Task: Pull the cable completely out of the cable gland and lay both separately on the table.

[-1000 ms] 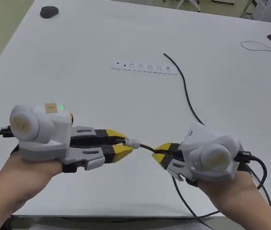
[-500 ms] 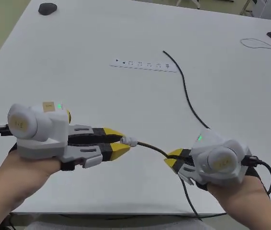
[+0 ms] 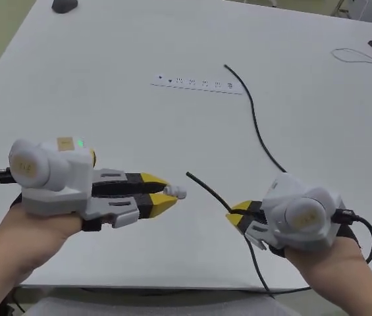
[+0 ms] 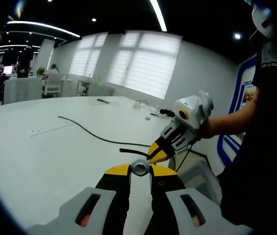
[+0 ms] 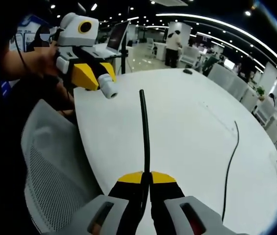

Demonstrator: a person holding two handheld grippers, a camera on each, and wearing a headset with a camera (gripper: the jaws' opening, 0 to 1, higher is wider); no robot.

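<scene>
Holds the white cable gland (image 3: 178, 193) clamped between the yellow tips of the left hand-held gripper (image 3: 170, 193), up over the near part of the tabletop (image 3: 106, 105). Pinches the black cable (image 3: 205, 187) in the clenched right hand-held gripper (image 3: 232, 214), free end sticking out bare toward the gland, near it but clearly apart and outside it. Has a white power strip (image 3: 195, 84) lying farther back on the tabletop, well apart from both.
</scene>
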